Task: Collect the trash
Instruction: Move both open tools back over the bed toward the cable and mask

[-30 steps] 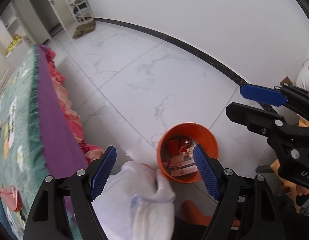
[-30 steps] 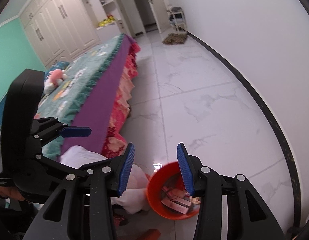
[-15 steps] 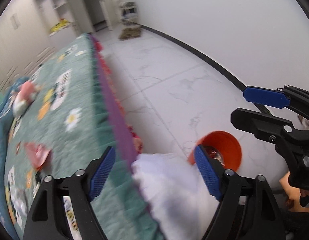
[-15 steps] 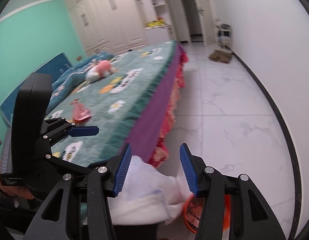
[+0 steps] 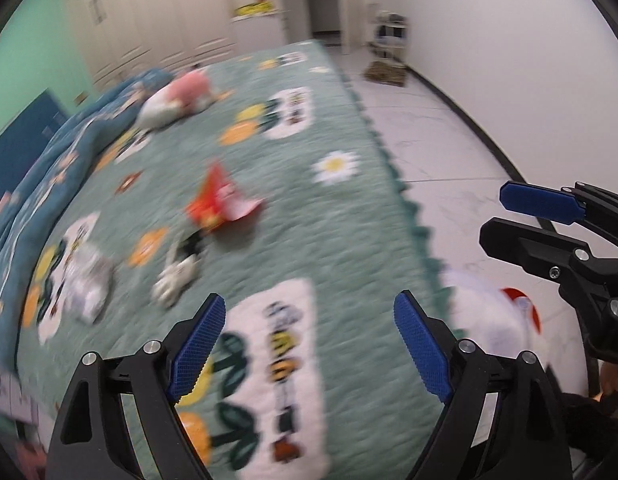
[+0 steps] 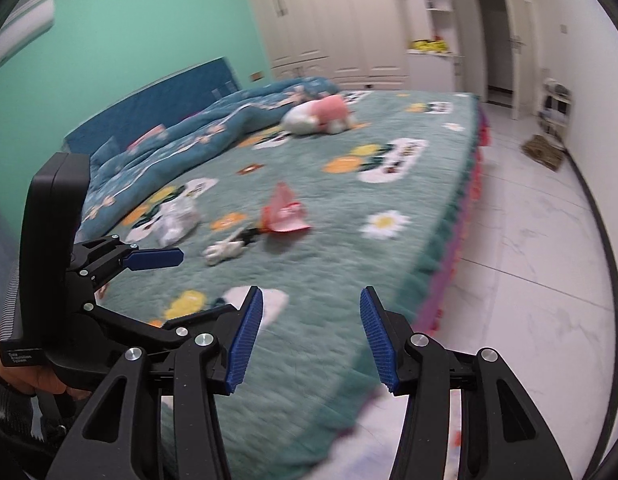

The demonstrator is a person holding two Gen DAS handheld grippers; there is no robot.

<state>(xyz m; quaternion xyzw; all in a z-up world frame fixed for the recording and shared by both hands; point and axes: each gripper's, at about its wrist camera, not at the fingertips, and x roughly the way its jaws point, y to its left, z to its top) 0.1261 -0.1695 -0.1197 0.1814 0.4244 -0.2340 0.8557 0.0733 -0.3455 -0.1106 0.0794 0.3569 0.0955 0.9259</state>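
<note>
Three pieces of trash lie on the green flowered bed cover: a red wrapper, a black-and-white wrapper just in front of it, and a crumpled whitish wrapper further left. My left gripper hovers open over the near part of the bed, nothing between its blue pads. My right gripper is open and empty too, above the bed's near corner. A sliver of the orange bin shows low at the right, behind white fabric.
A pink and white plush toy and a bunched blue quilt lie at the far end of the bed. White tiled floor runs along the bed's right side to a doorway. The picture is blurred by motion.
Both views have swung up from the floor and the orange bin onto the bed. The bin slid to the lower right edge; the wrappers on the cover came into view.
</note>
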